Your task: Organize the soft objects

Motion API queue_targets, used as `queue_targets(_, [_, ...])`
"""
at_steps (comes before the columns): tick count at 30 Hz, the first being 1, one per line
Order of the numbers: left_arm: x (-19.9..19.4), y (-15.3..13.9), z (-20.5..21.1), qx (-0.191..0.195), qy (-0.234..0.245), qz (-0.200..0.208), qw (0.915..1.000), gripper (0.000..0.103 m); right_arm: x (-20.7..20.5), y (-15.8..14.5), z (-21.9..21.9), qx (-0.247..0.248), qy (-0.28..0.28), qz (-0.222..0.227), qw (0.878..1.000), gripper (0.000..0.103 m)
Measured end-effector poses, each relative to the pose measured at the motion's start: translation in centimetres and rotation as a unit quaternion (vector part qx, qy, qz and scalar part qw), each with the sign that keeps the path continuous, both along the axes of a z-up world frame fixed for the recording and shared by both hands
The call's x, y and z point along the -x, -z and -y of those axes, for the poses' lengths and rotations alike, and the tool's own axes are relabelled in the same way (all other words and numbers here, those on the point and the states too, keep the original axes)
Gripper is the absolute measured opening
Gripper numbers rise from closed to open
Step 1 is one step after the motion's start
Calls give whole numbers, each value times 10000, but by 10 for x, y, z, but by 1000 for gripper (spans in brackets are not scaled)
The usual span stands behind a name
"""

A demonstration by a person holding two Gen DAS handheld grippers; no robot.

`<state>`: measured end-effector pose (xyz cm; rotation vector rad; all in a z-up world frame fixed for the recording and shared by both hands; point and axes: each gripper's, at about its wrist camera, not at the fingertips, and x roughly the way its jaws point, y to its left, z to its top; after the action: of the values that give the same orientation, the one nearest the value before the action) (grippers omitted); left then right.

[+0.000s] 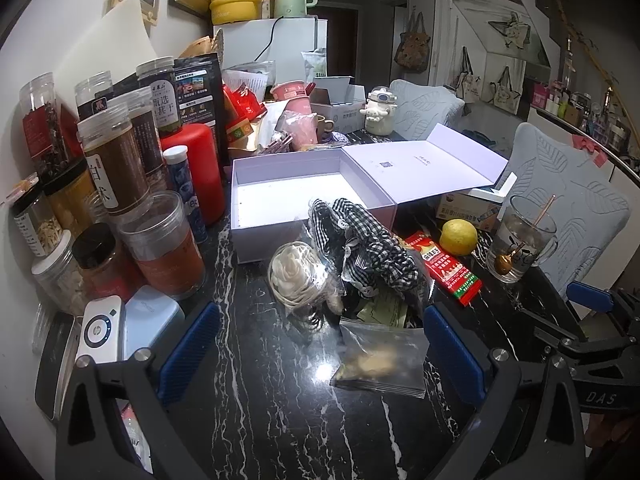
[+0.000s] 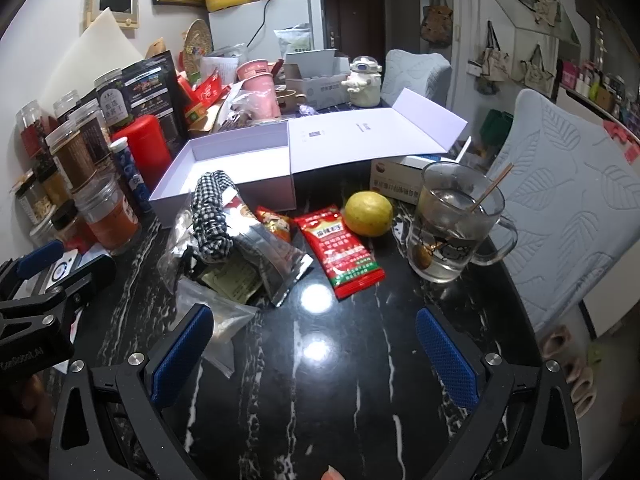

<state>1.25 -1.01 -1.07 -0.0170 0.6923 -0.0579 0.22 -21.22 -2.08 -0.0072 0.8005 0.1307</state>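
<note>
A black-and-white checked fabric piece (image 1: 368,240) lies on the black marble table (image 1: 260,400) in front of an open, empty white box (image 1: 296,196); both also show in the right wrist view, the fabric (image 2: 212,216) and the box (image 2: 236,164). A white fabric flower in a clear bag (image 1: 296,276) lies left of the fabric. A clear bag with beige contents (image 1: 380,360) lies between the fingers of my left gripper (image 1: 320,350), which is open and empty. My right gripper (image 2: 314,354) is open and empty over bare table.
Jars and tins (image 1: 112,184) crowd the left edge. A lemon (image 2: 368,214), a red snack packet (image 2: 340,252), a silver pouch (image 2: 276,260) and a glass mug with water (image 2: 452,224) stand to the right. Two padded chairs (image 2: 568,216) stand beyond the table's right edge.
</note>
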Motion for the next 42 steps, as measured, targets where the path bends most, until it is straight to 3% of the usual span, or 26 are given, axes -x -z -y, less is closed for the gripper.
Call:
queue_targets(30, [4,1,5,14,30,1,10000,103,5,-3,1,26,-11,98,9999,103])
queue_targets(42, [7,30,0,357,191,-259,9988,103,11,17,5,-47,-177,-5,9998,103])
